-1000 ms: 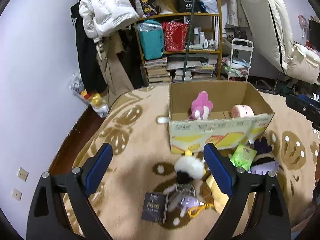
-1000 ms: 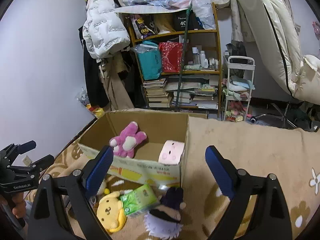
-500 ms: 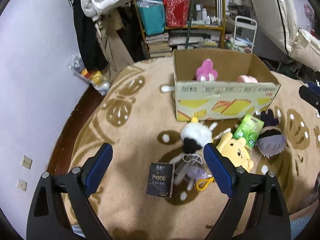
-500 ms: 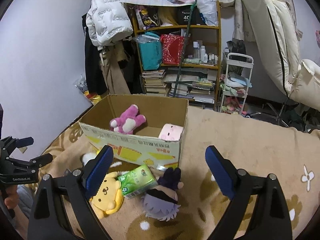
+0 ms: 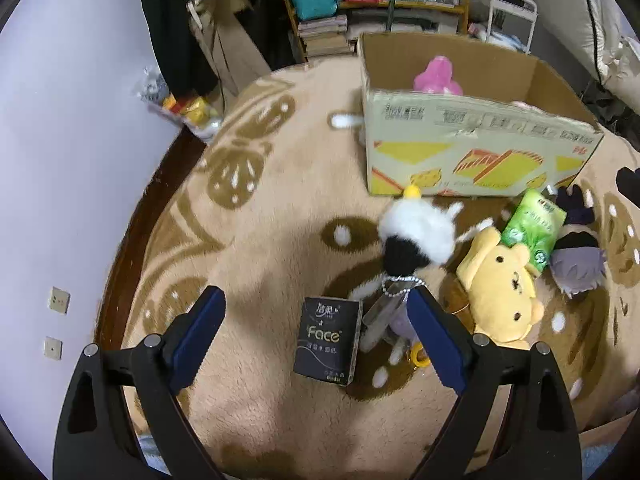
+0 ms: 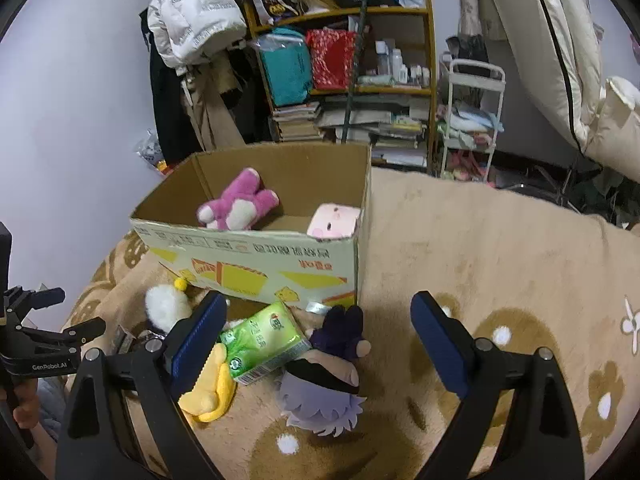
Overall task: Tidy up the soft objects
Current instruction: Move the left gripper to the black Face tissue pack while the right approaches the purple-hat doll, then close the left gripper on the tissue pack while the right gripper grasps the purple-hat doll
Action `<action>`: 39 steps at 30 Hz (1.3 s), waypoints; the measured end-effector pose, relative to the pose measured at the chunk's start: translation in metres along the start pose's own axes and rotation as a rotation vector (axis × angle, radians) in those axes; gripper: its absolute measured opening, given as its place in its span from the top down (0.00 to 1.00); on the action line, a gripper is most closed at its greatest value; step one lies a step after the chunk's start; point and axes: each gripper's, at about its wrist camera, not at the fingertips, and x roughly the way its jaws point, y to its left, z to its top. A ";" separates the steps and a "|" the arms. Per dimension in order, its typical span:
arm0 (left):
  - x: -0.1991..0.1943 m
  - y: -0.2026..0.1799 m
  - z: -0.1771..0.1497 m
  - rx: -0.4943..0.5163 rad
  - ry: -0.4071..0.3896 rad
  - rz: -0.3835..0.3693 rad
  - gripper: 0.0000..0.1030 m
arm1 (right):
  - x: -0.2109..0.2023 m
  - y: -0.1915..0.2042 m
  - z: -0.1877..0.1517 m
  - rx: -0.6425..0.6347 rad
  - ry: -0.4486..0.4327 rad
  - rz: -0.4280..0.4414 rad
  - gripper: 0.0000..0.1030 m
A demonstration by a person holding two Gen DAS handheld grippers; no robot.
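An open cardboard box (image 5: 476, 136) (image 6: 256, 256) stands on the beige rug, holding a pink plush (image 6: 240, 204) and a pale pink cushion toy (image 6: 334, 222). In front of it lie a white-and-black fluffy toy (image 5: 416, 236), a yellow bear plush (image 5: 500, 288), a green tissue pack (image 5: 534, 228) (image 6: 262, 342) and a purple-haired doll (image 6: 324, 380). A black tissue pack (image 5: 326, 340) lies between the wide-apart fingers of my open left gripper (image 5: 316, 340). My right gripper (image 6: 316, 344) hangs open above the doll and the green pack.
A cluttered bookshelf (image 6: 348, 76), hung coats (image 6: 188, 20), a white trolley (image 6: 470, 120) and folded bedding (image 6: 560, 52) line the far wall. Bare dark floor (image 5: 132, 236) borders the rug on the left. A hand grips the left tool's handle (image 6: 24, 412).
Both grippers have sunk toward the rug and tilted downward. The toys on the floor now sit nearer and larger, and the black pack has come between the left fingers.
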 end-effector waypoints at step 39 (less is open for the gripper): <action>0.082 0.017 -0.009 -0.150 0.321 -0.107 0.22 | 0.080 -0.005 -0.043 0.021 0.319 -0.081 0.06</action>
